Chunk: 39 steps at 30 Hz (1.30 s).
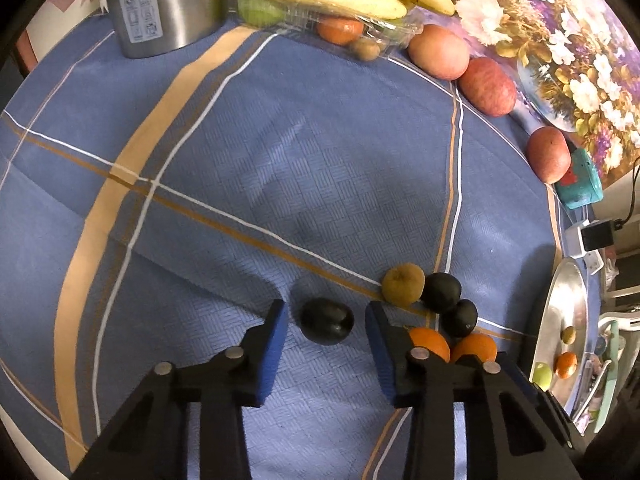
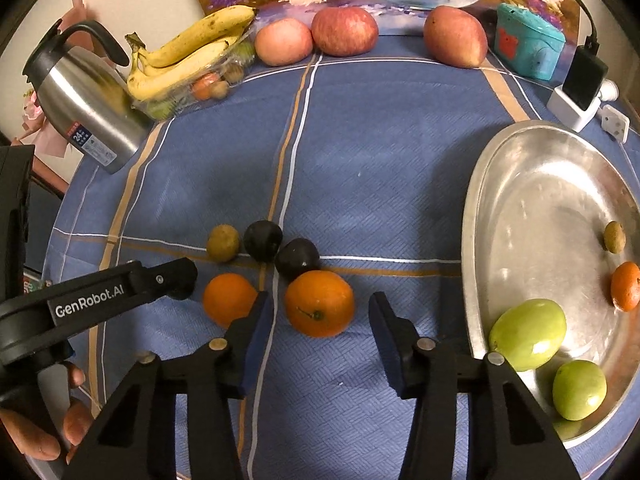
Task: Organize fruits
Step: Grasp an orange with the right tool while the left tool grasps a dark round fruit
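Observation:
A dark plum (image 1: 327, 321) lies on the blue cloth between the blue pads of my left gripper (image 1: 326, 316), with a gap on each side, so the jaws are open. To its right sit a brown fruit (image 1: 403, 290), two more plums (image 1: 441, 292) and two oranges (image 1: 429, 343). In the right wrist view the nearer orange (image 2: 319, 303) lies between the fingers of my right gripper (image 2: 320, 308), untouched, and the jaws are open. The second orange (image 2: 228, 298) is just left of it. The metal tray (image 2: 520, 200) at the right holds two green fruits (image 2: 528, 334), a tangerine (image 2: 626, 286) and a small brown fruit (image 2: 614, 236).
At the back stand a steel jug (image 2: 88, 108), bananas (image 2: 188, 60) on a clear box of fruit, two apples (image 2: 284, 42), a mango (image 2: 456, 36), a teal box (image 2: 528, 48) and a charger (image 2: 580, 80). A hand (image 2: 40, 432) holds the left tool at the lower left.

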{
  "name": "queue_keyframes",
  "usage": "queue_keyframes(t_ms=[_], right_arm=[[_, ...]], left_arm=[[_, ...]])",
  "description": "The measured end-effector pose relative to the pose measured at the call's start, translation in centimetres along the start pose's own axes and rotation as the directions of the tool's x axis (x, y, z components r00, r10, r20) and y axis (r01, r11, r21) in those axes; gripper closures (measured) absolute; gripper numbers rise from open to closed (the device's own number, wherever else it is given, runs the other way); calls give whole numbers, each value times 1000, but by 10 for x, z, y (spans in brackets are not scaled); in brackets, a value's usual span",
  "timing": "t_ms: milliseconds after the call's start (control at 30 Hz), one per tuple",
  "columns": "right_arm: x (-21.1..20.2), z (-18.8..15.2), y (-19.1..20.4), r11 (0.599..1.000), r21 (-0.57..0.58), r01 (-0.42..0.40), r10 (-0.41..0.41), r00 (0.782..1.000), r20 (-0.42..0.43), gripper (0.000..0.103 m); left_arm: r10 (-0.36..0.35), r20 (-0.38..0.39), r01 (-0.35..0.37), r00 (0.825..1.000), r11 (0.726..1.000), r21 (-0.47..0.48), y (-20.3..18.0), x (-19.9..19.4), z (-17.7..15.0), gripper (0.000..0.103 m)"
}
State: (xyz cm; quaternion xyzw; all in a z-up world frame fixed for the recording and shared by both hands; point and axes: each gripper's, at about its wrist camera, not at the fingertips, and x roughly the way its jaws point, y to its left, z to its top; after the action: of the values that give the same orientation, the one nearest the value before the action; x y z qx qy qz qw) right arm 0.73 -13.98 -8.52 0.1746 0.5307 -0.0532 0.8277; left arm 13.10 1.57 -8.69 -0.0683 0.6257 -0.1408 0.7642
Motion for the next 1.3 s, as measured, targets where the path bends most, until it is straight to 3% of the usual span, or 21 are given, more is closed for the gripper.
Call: queue_keyframes(t_ms=[167, 600, 867, 1067, 1300], right_arm=[[0, 1, 1, 1000, -3, -7, 7, 1000, -3, 65], [-1, 1, 0, 1000, -6, -10, 10, 1000, -6, 66], [-19, 5, 0, 1000, -5, -9, 9, 999, 47, 67], [-36, 14, -1, 998, -9, 68, -67, 995, 73, 67], [-39, 34, -9, 996, 15, 91, -92, 993, 72, 67]], left_arm=[[-17, 3, 17, 1000, 999, -29, 4, -1, -1, 73], [-36, 10, 36, 999, 998, -42, 6, -3, -3, 74], [-56, 73, 59, 996, 997, -40, 4, -24, 1, 74], [-88, 124, 94, 988, 995, -37, -3, -44, 3, 74], [-83, 122, 86, 989, 996, -25, -19, -40, 20, 74]])
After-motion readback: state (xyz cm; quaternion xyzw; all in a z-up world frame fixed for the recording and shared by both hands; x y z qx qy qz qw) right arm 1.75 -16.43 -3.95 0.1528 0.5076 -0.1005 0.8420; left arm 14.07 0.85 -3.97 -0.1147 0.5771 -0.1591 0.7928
